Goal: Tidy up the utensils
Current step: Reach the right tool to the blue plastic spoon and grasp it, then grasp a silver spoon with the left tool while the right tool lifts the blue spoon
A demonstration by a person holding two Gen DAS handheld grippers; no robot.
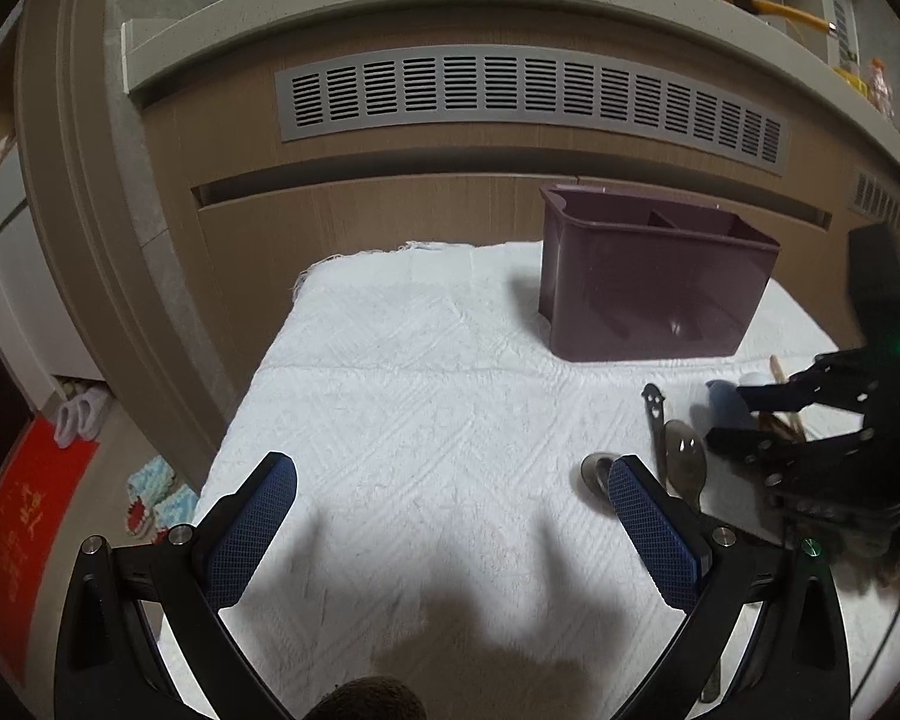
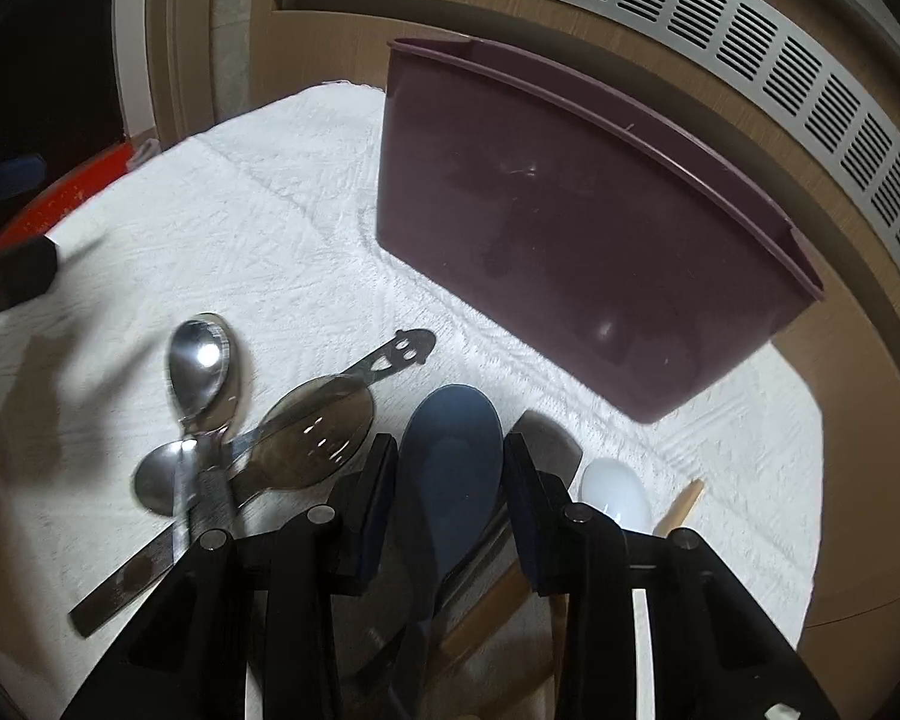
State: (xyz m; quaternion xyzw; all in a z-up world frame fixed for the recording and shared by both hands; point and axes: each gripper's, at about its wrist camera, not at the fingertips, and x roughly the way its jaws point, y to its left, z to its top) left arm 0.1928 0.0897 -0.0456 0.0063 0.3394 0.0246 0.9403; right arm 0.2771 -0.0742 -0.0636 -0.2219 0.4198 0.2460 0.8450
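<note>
A dark purple utensil holder (image 1: 654,276) (image 2: 570,228) with a divider stands at the back of the white towel (image 1: 420,390) (image 2: 258,228). A pile of utensils lies in front of it: a blue spoon (image 2: 450,456), metal spoons (image 2: 198,360) (image 1: 684,456), a translucent grey spoon (image 2: 318,432), a white spoon (image 2: 615,492) and a wooden stick (image 2: 681,504). My right gripper (image 2: 450,462) (image 1: 744,414) points down into the pile, its pads against both sides of the blue spoon's bowl. My left gripper (image 1: 450,465) hovers open over bare towel, left of the pile.
A flat metal handle with a face cut-out (image 2: 408,348) (image 1: 654,402) lies between the pile and the holder. Behind the towel runs a wooden cabinet front with a grey vent grille (image 1: 528,96). The towel's left edge drops to the floor, with a red mat (image 1: 24,540).
</note>
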